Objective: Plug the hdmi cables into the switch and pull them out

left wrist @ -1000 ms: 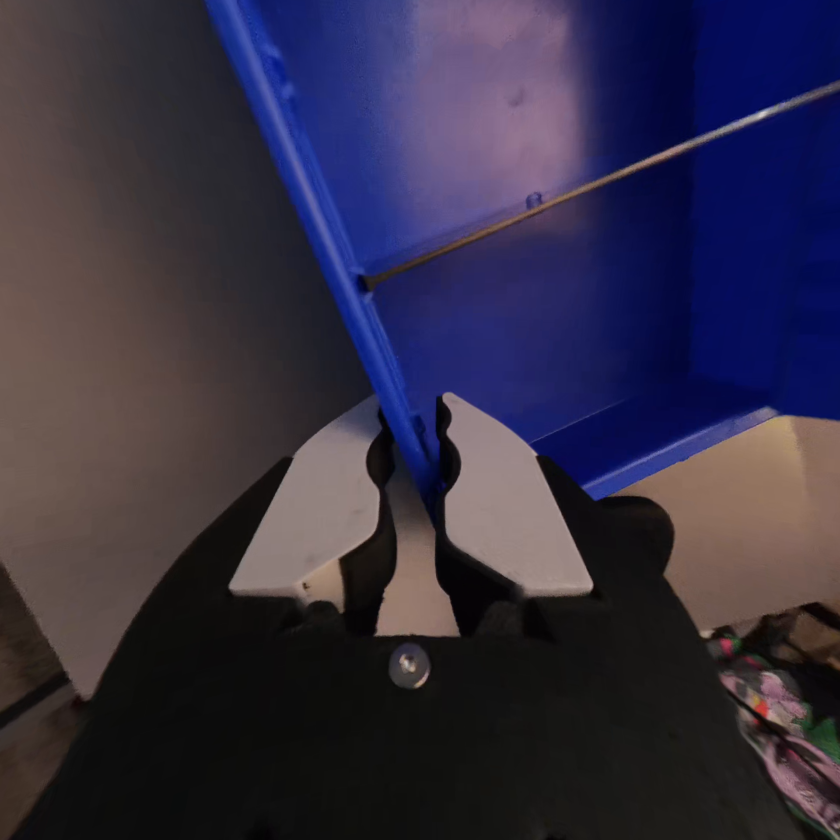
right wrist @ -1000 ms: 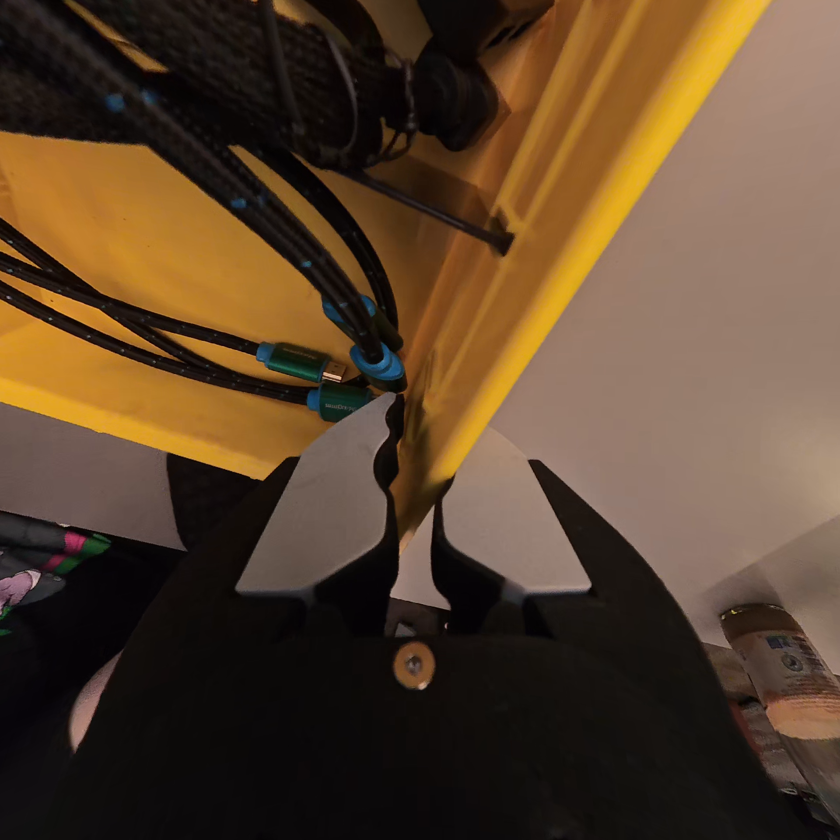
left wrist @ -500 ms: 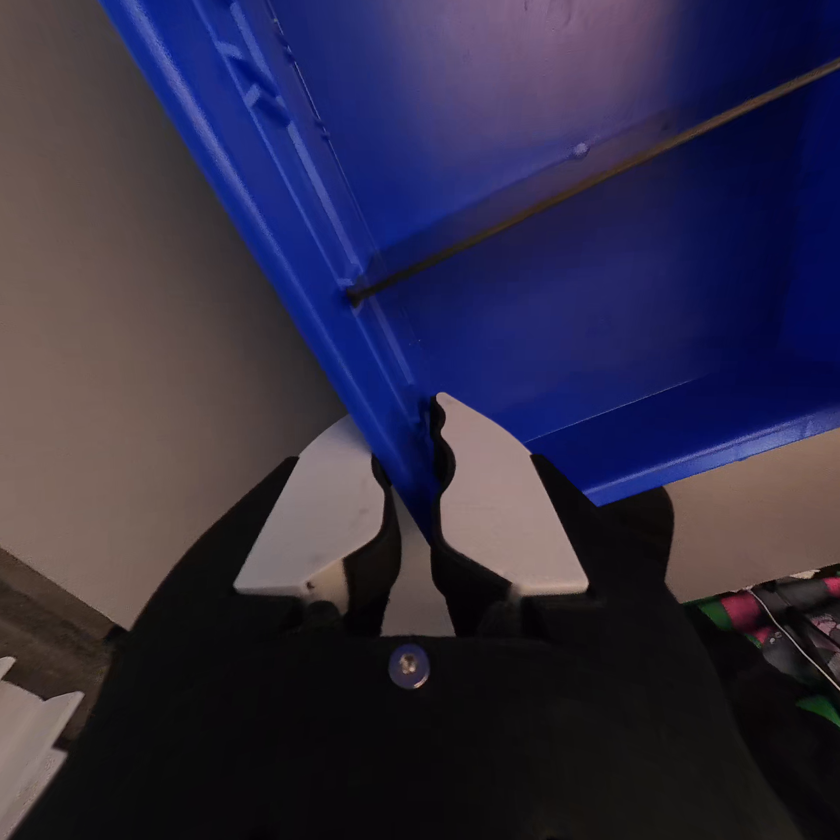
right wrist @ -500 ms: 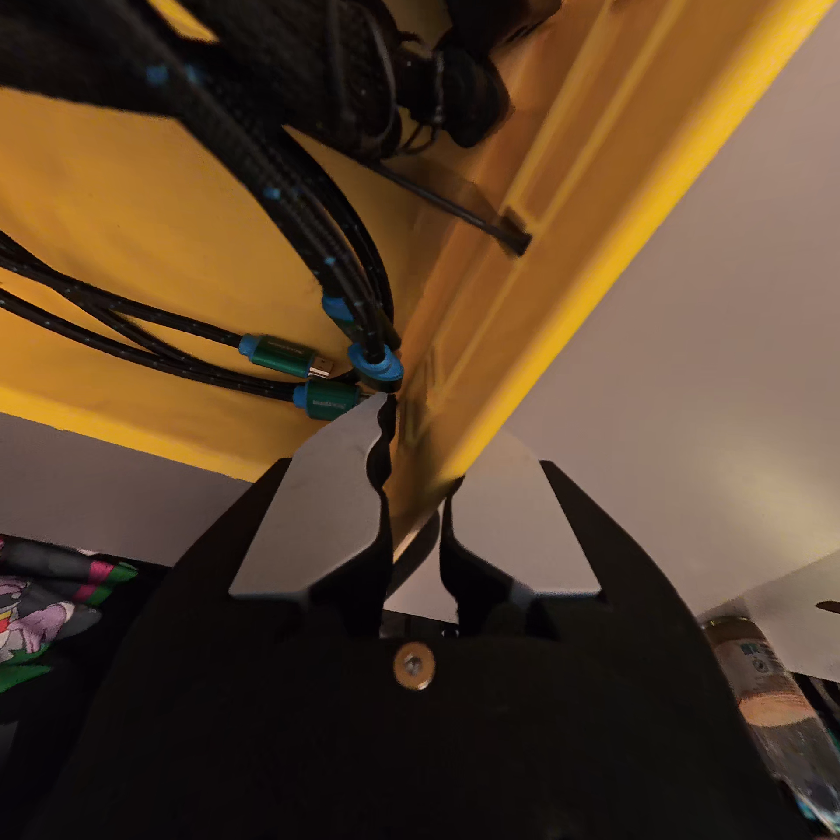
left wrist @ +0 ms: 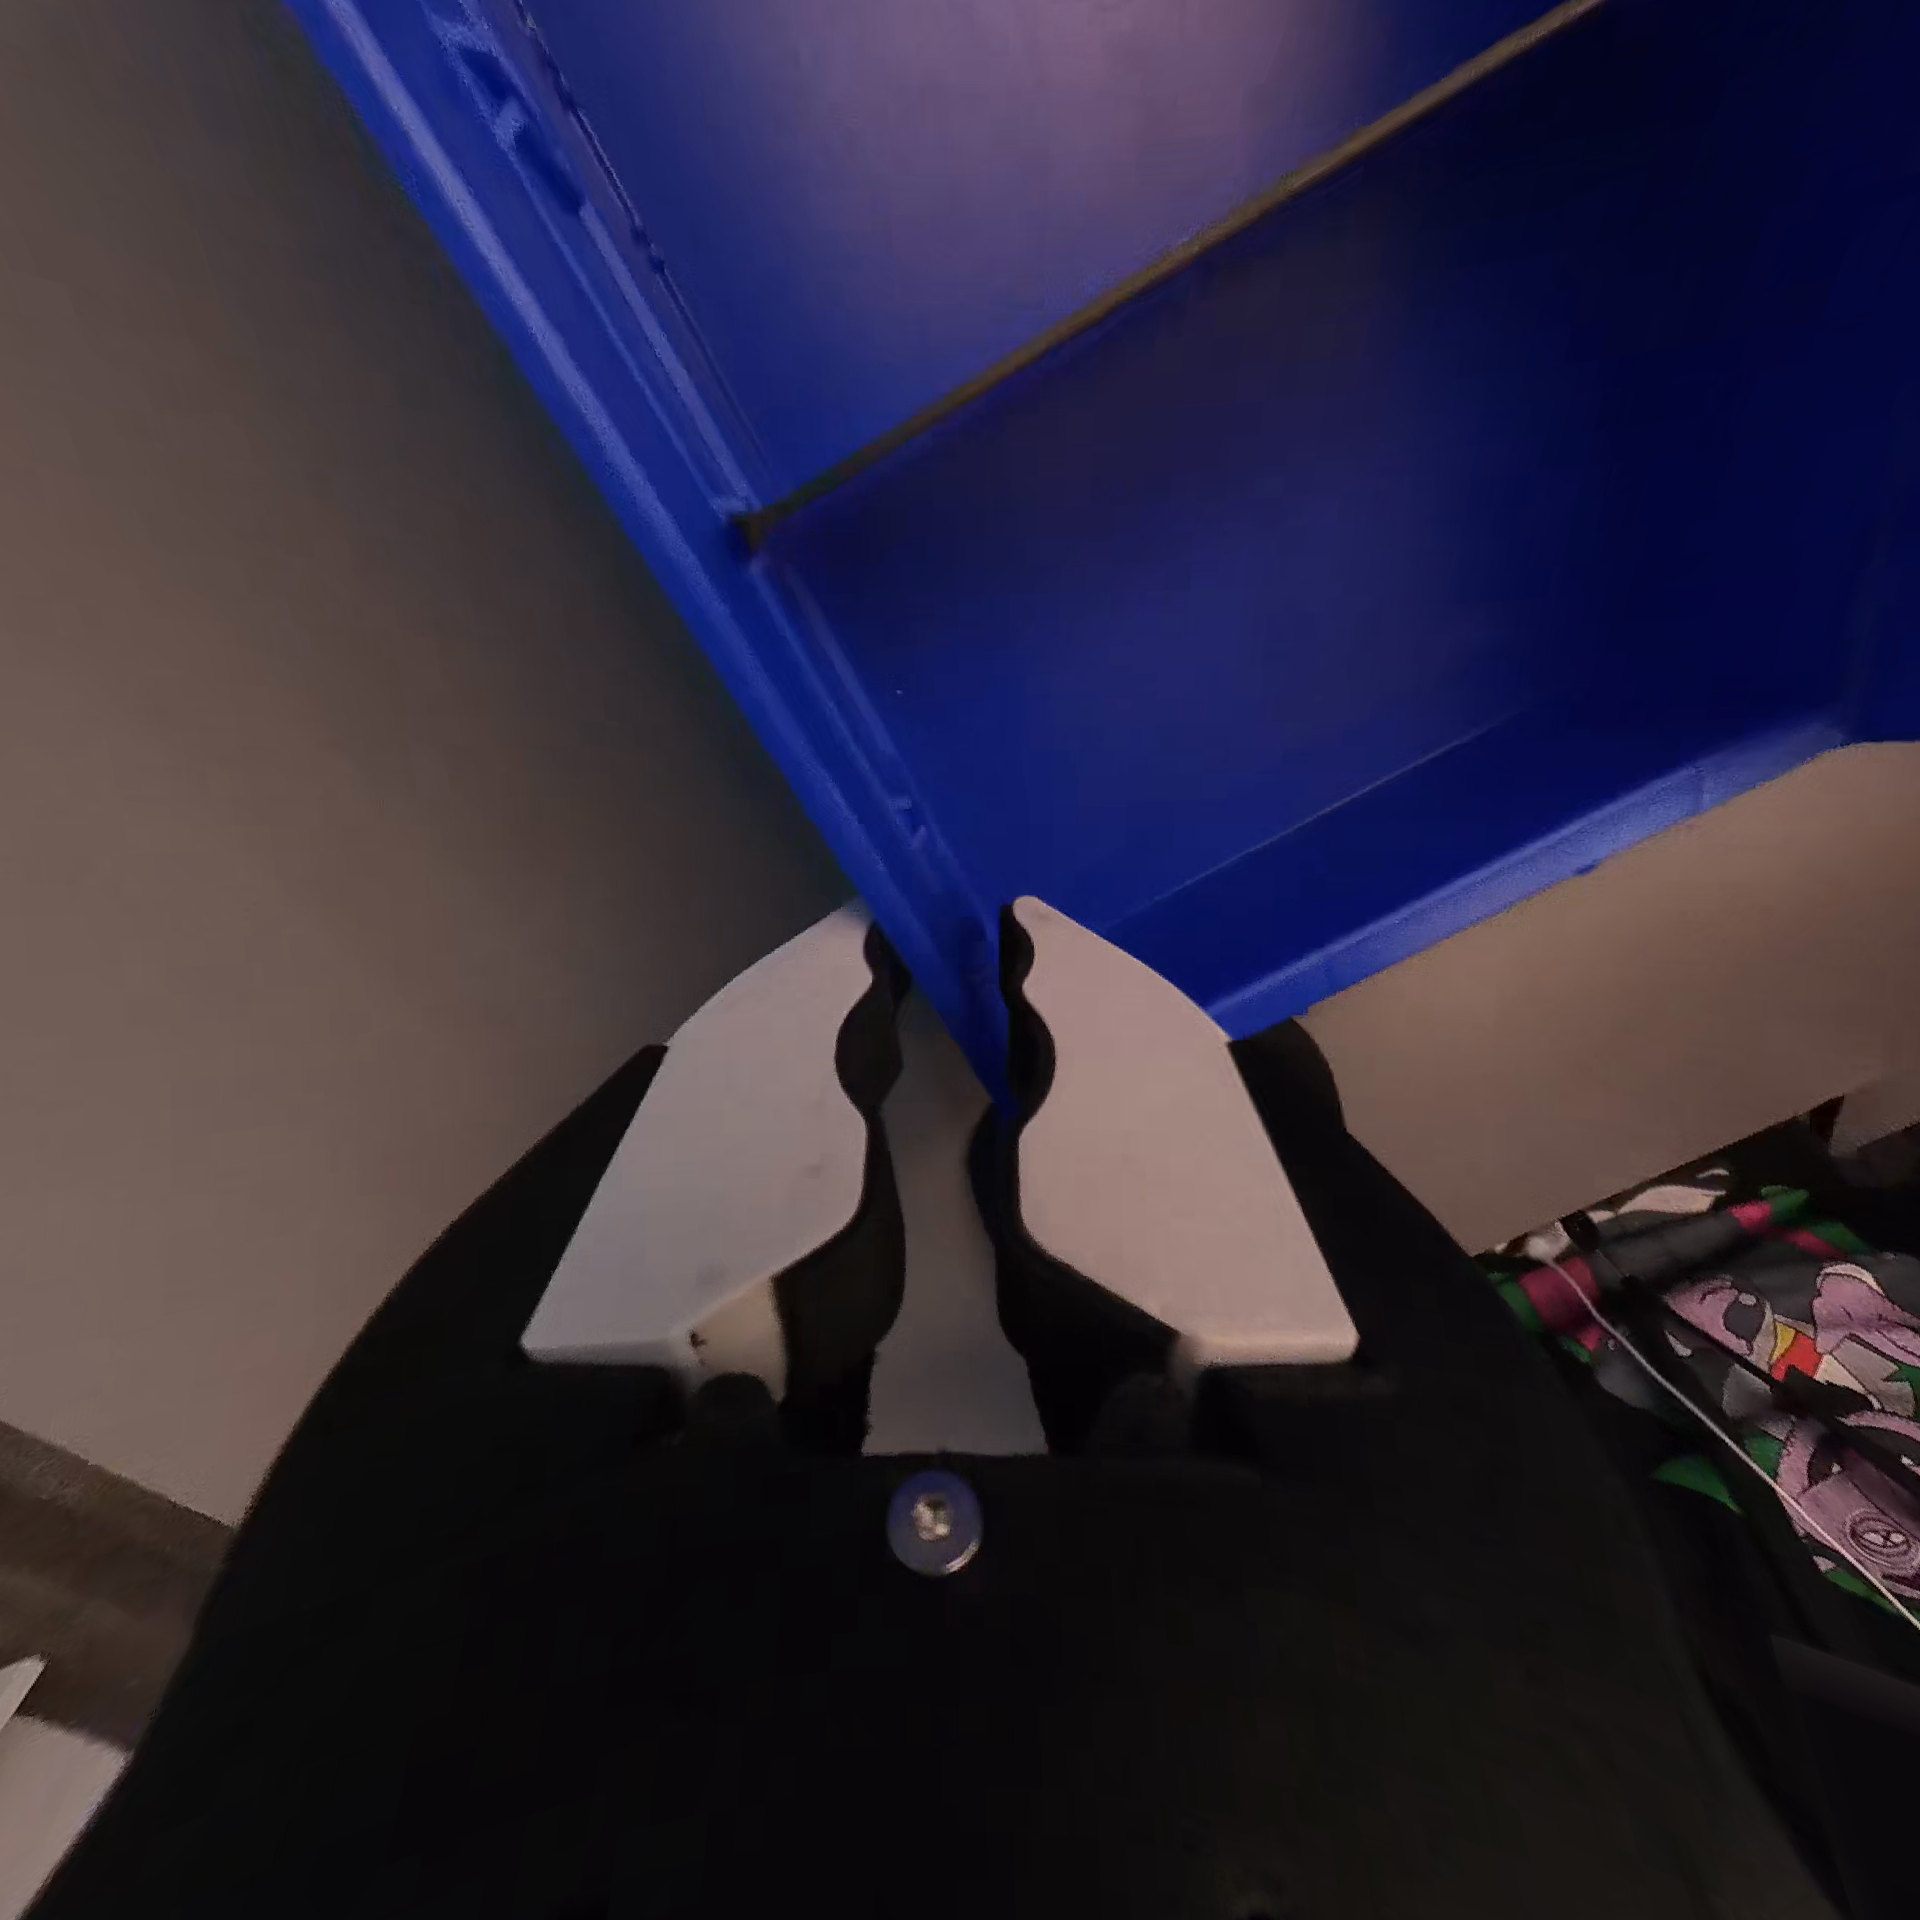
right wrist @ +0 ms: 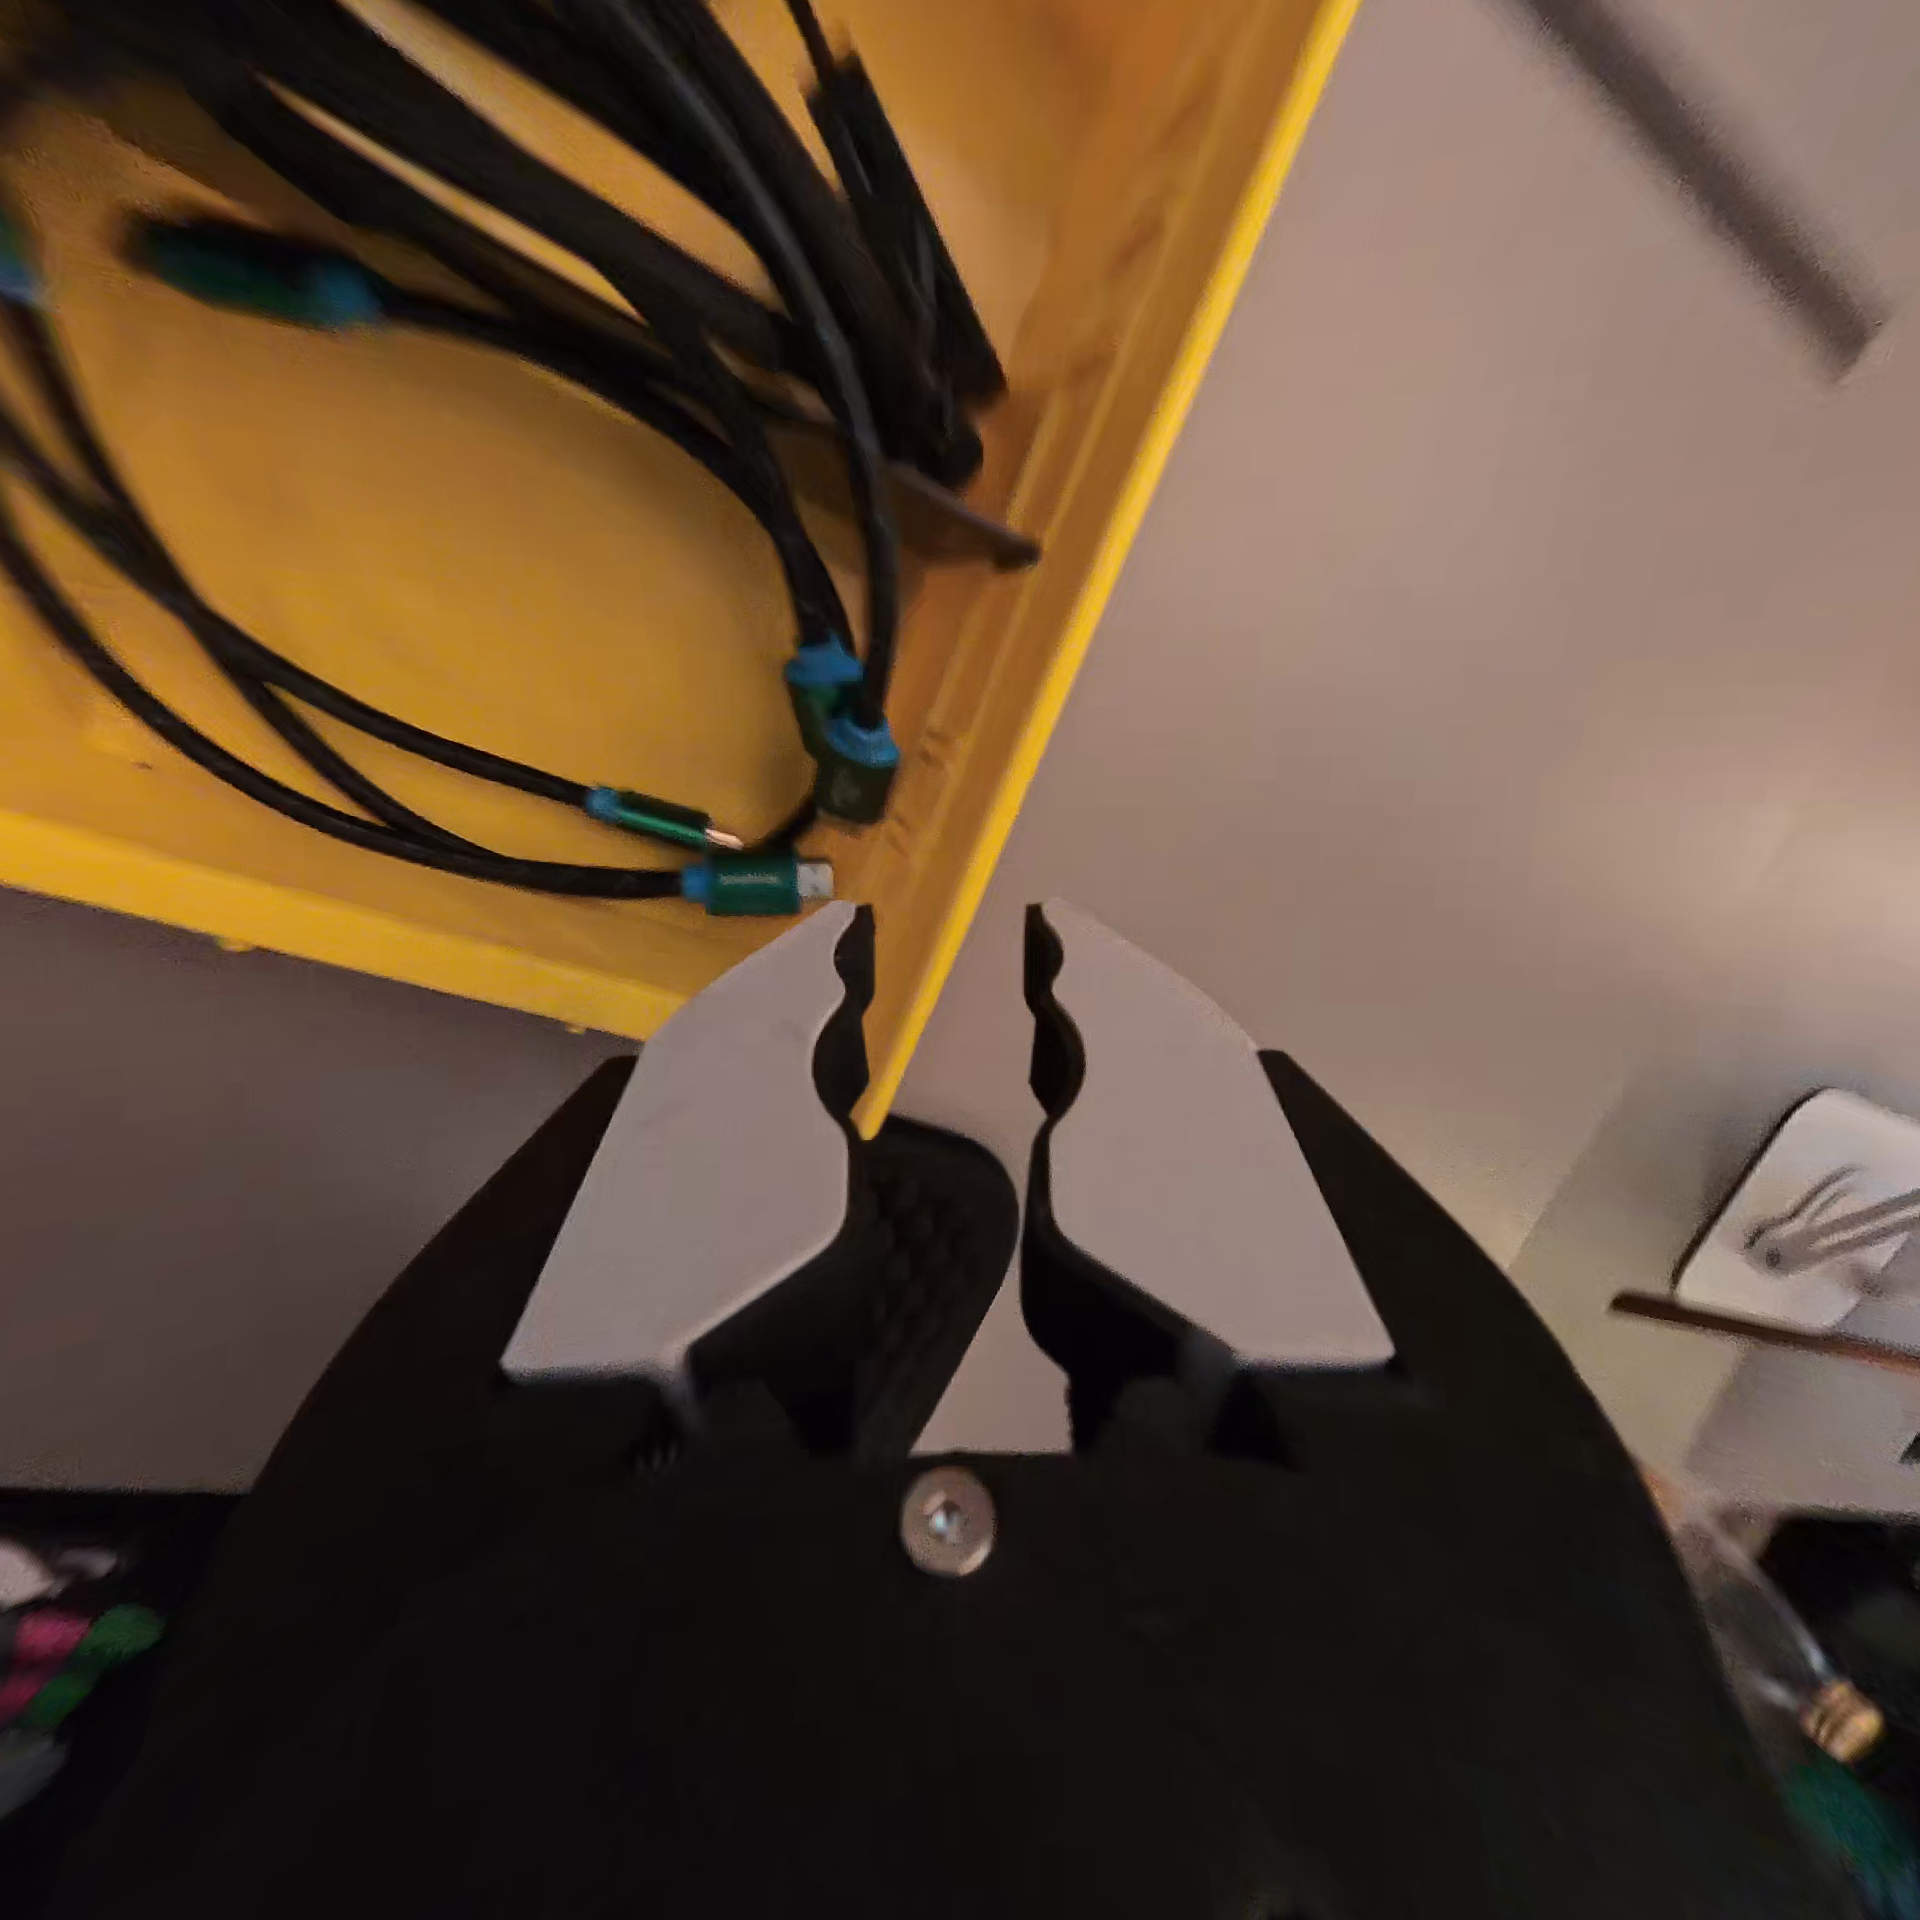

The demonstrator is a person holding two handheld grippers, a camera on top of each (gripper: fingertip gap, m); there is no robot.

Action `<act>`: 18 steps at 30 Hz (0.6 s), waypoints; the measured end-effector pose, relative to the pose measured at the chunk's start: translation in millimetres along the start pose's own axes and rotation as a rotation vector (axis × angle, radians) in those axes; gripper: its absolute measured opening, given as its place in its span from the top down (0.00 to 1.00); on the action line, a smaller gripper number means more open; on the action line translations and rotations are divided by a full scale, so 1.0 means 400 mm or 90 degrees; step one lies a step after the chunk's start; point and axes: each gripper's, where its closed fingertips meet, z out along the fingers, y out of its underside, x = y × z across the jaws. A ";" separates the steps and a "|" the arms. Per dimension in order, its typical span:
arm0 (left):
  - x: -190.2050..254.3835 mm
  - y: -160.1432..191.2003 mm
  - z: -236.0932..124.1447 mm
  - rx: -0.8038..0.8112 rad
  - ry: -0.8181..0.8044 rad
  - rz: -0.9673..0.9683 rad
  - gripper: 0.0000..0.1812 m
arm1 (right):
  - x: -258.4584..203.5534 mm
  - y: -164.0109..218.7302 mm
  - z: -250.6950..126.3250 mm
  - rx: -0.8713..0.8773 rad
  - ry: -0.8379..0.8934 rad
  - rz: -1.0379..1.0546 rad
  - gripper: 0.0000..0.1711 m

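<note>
A yellow bin (right wrist: pixel 1122 436) holds several black braided HDMI cables (right wrist: pixel 436 748) with green and teal plugs (right wrist: pixel 753 883). My right gripper (right wrist: pixel 942 904) is open astride the bin's near right corner. The bin's rim lies against the left finger, and a gap shows to the right finger (right wrist: pixel 1143 1122). My left gripper (left wrist: pixel 940 920) is shut on the left wall of an empty blue bin (left wrist: pixel 1351 623) near its front corner. A thin metal rod (left wrist: pixel 1143 281) crosses the blue bin. No switch is in view.
Both bins rest on a pale table (left wrist: pixel 260 727). A patterned cloth (left wrist: pixel 1787 1382) lies below the table edge in the left wrist view. A white object (right wrist: pixel 1808 1226) and a blurred bottle (right wrist: pixel 1839 1735) are at the lower right of the right wrist view. The gap from one gripper's tips to the other's is roughly 45 cm.
My right gripper has opened and let go of the yellow bin's wall, and its view has swung so more of the cables show. My left gripper still clamps the blue bin wall.
</note>
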 end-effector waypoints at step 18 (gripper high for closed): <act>0.092 0.025 -0.148 0.162 -0.019 0.130 0.92 | -0.534 -0.343 -0.063 0.242 -0.189 -0.212 0.85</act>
